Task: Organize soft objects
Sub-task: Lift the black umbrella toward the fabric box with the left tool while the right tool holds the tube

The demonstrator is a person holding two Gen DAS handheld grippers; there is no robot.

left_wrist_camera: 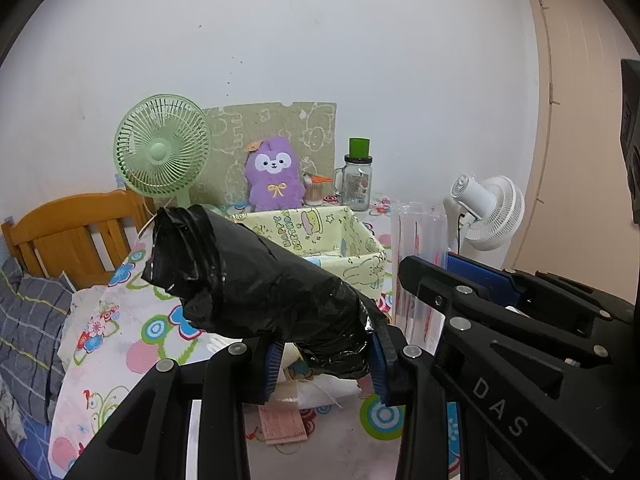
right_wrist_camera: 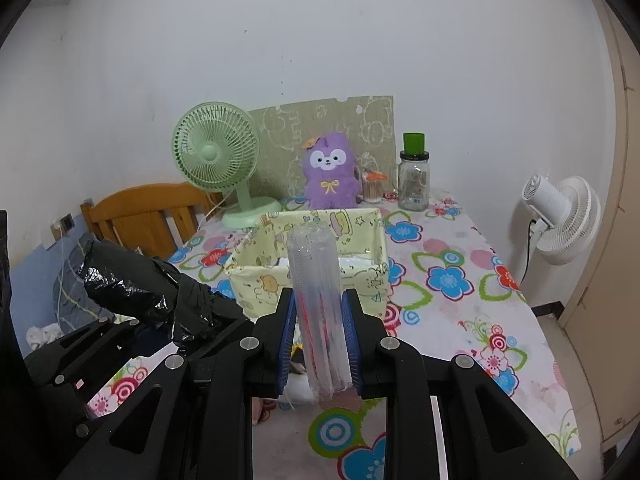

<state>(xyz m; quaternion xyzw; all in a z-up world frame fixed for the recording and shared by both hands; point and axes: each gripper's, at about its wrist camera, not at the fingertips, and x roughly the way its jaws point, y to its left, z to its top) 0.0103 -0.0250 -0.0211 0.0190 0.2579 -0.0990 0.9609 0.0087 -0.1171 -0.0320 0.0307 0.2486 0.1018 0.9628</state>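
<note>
Left wrist view: my left claw (left_wrist_camera: 324, 364) is clamped on a crumpled roll of black plastic bags (left_wrist_camera: 248, 276), held between its blue pads and lifted above the counter with the flower-patterned cloth (left_wrist_camera: 132, 344); the roll slants up and to the left. Behind it stands a pale yellow fabric storage box with cartoon prints (left_wrist_camera: 352, 236), and at the far edge a green desk fan (left_wrist_camera: 162, 150), a purple plush toy (left_wrist_camera: 274, 174) and a glass jar with a green lid (left_wrist_camera: 357, 176). My right claw enters from the right, black-framed, beside a clear wrapped sleeve. Right wrist view: my right claw (right_wrist_camera: 318, 348) is closed on that clear plastic sleeve of stacked transparent items (right_wrist_camera: 318, 300), held upright above the counter in front of the yellow box (right_wrist_camera: 360, 276). The black roll (right_wrist_camera: 136, 288) shows at left in my left claw, well apart from the sleeve. A white standing fan (right_wrist_camera: 564, 216) stands off the counter's right side.
</note>
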